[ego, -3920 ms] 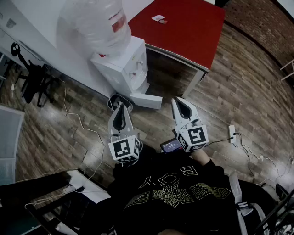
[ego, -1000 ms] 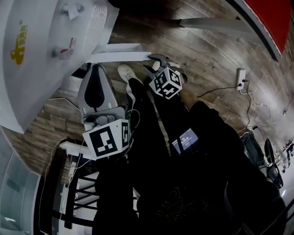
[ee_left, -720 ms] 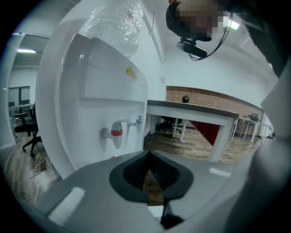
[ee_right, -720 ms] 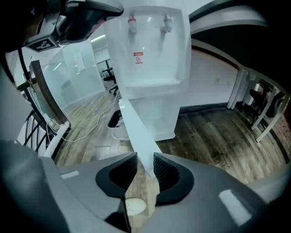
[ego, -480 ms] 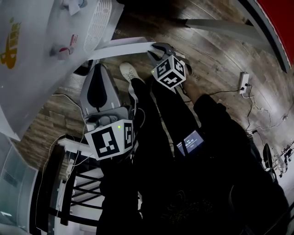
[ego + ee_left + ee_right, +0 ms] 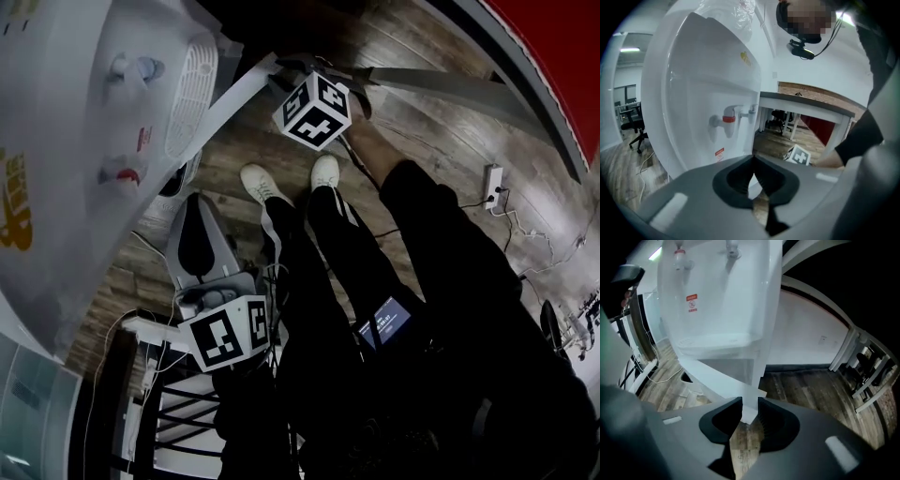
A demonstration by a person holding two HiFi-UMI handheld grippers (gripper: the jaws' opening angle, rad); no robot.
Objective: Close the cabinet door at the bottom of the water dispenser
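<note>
The white water dispenser point(image 6: 75, 141) fills the left of the head view, its taps point(image 6: 729, 119) also showing in the left gripper view. Its white cabinet door point(image 6: 230, 98) stands partly open at the bottom, slanting away from the body. My right gripper point(image 6: 305, 64) holds the door's free edge. In the right gripper view the door point(image 6: 722, 380) runs between the pads, with the right gripper point(image 6: 750, 401) shut on it. My left gripper point(image 6: 192, 202) hangs in front of the dispenser, apart from the door. The left gripper point(image 6: 753, 159) is shut with nothing in it.
A red table point(image 6: 562, 56) on grey legs point(image 6: 441, 89) stands to the right of the dispenser. A power strip point(image 6: 489, 178) and cables lie on the wooden floor. The person's white shoes point(image 6: 258, 183) stand just before the door. A black rack point(image 6: 169, 412) is at lower left.
The right gripper has swung up and left in the head view with the door's edge, turning the door toward the dispenser. The left gripper has sunk a little.
</note>
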